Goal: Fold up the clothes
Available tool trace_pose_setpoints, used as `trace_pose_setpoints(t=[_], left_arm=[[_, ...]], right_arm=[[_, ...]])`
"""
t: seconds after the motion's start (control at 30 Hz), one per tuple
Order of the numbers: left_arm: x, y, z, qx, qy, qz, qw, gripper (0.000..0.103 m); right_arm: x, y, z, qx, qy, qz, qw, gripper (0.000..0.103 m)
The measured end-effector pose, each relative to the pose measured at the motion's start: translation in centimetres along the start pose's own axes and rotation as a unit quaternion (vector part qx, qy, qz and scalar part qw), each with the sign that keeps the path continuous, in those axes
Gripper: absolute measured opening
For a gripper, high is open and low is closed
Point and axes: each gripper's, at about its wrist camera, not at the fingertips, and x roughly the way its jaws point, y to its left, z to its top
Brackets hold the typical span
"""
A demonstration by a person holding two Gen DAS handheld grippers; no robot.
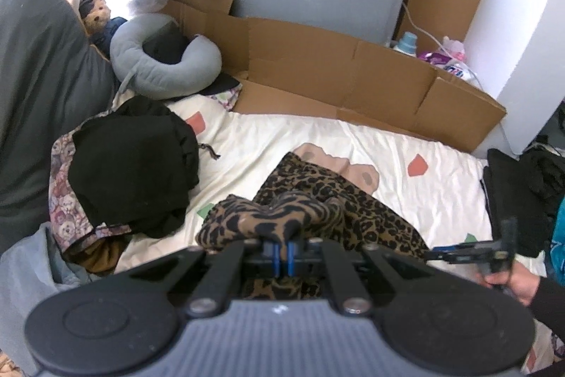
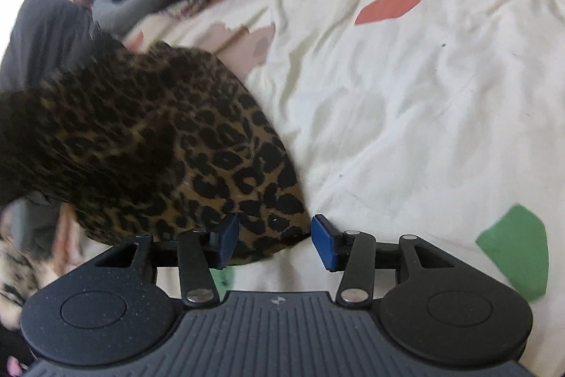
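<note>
A leopard-print garment [image 1: 317, 200] lies bunched on the cream patterned bedsheet [image 1: 423, 200]. My left gripper [image 1: 282, 253] is shut on a raised fold of it, the blue pads pinching the cloth. In the right wrist view the same garment [image 2: 159, 136] spreads up and to the left. Its lower edge lies between the blue pads [image 2: 325, 242] of my right gripper [image 2: 275, 241], which stands open without pressing it. In the left wrist view the right gripper [image 1: 469, 253] shows at the right edge, held by a hand [image 1: 519, 285].
A heap of black clothes [image 1: 134, 165] lies on the left of the bed. Behind it are a grey neck pillow [image 1: 159, 66] and a dark pillow [image 1: 35, 76]. Flattened cardboard [image 1: 335, 73] lines the far side. Folded black clothes [image 1: 522, 179] sit at the right edge.
</note>
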Motion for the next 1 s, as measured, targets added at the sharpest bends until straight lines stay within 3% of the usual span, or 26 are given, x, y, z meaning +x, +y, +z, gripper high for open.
trace_pose_setpoints(t=[0.27,0.3,0.33,0.37,0.57,1.0], left_arm=[[-2.4,-0.5,0.1,-0.005,-0.009,0.002,1.0,0.004],[-2.6,-0.5,0.0,-0.007,-0.009,0.002,0.9999,0.004],[-2.7,-0.5,0.0,-0.009,-0.008,0.004,0.9999,0.004],[-2.9,-0.4,0.0,-0.011,-0.008,0.005,0.9999,0.004],[-2.9,-0.5,0.1,-0.017,-0.007,0.007,0.9998,0.004],[-4.9,-1.4,1.4,-0.016,-0.01,-0.023,0.9996,0.004]], right_arm=[[1.7,0.7,1.0,-0.031,0.009,-0.011,0.999,0.051],[1.8,0.8,0.9,-0.036,0.007,-0.018,0.999,0.043],[1.8,1.0,0.9,-0.042,0.004,-0.026,0.999,0.014],[1.8,0.8,0.9,-0.036,0.004,-0.026,0.999,0.009],[-0.4,0.0,1.0,-0.012,-0.017,-0.007,1.0,0.003],[-12.2,-4.4,-0.6,0.083,-0.113,-0.049,0.989,0.003]])
